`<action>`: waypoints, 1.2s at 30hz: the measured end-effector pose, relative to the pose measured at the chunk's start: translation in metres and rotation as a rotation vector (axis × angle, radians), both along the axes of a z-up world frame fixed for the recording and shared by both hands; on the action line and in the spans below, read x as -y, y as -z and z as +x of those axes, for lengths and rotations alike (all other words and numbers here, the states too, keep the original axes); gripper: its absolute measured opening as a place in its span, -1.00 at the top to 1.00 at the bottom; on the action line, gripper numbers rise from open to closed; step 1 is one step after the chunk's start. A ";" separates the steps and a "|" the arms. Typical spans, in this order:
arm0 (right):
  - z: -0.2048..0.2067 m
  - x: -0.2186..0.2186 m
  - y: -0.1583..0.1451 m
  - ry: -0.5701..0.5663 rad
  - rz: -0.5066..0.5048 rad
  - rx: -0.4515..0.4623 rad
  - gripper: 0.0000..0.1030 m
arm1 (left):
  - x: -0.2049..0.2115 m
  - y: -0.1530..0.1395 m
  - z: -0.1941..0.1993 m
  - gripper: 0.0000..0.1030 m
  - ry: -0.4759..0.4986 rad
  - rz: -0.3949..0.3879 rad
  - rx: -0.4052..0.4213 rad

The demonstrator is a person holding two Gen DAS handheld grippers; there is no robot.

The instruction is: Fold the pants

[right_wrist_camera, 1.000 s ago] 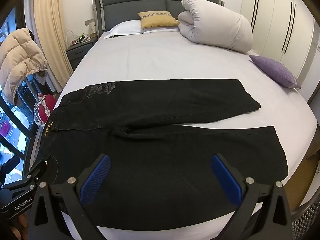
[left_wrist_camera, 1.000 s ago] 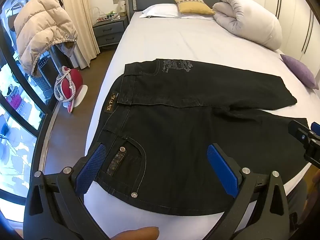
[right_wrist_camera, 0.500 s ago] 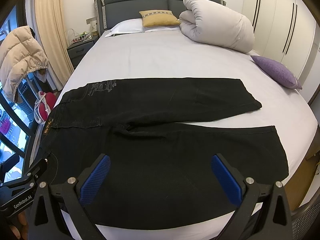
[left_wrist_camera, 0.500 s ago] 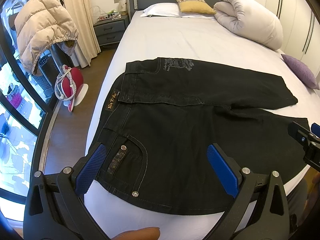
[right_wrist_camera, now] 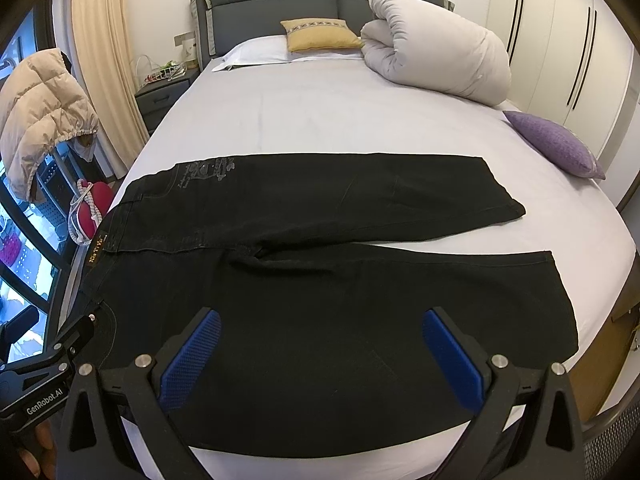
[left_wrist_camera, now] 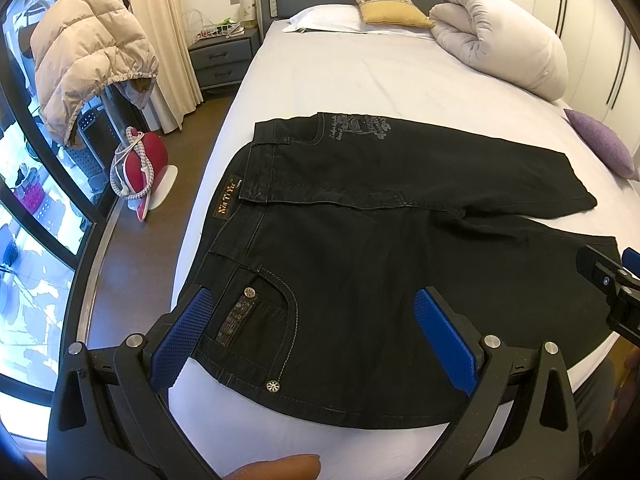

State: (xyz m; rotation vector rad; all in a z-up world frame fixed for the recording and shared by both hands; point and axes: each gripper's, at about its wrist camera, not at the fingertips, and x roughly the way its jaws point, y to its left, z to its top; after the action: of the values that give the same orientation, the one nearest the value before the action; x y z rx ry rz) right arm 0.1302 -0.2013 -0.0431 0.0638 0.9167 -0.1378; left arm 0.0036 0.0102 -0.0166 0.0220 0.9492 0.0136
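Pants [right_wrist_camera: 320, 280] lie flat across bed [right_wrist_camera: 340, 120], legs apart. Left hand-held gripper [left_wrist_camera: 316, 328] and right hand-held gripper [right_wrist_camera: 320, 356] hover open-jawed. Denim looks heavy, limp; best pinched at waistband and hem.

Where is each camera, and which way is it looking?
Left wrist: sits on the left tool, by the waistband end of the pants, facing up the bed; a fingertip shows below.
Right wrist: sits on the right tool, over the near leg, facing the headboard.
Shared: both see the pants, bed, duvet, and each other's tool at the edge.
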 end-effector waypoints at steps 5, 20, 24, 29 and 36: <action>0.000 -0.001 0.000 -0.002 -0.001 -0.002 -1.00 | 0.000 0.000 0.000 -1.00 -0.001 0.000 -0.001; -0.001 -0.003 0.002 -0.004 -0.001 -0.005 -1.00 | -0.001 0.001 -0.001 -1.00 -0.001 0.000 -0.001; -0.001 -0.003 0.003 -0.003 -0.001 -0.005 -1.00 | -0.001 0.001 -0.001 -1.00 0.000 0.000 -0.001; -0.002 -0.005 0.004 -0.007 -0.002 -0.007 -1.00 | -0.001 0.001 -0.001 -1.00 -0.001 -0.001 -0.001; -0.001 -0.007 0.005 -0.010 -0.002 -0.010 -1.00 | -0.002 0.002 -0.002 -1.00 -0.001 -0.002 -0.003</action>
State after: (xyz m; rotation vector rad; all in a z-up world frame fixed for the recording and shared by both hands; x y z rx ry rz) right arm 0.1288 -0.1947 -0.0485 0.0566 0.9270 -0.1299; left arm 0.0017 0.0118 -0.0184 0.0196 0.9524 0.0132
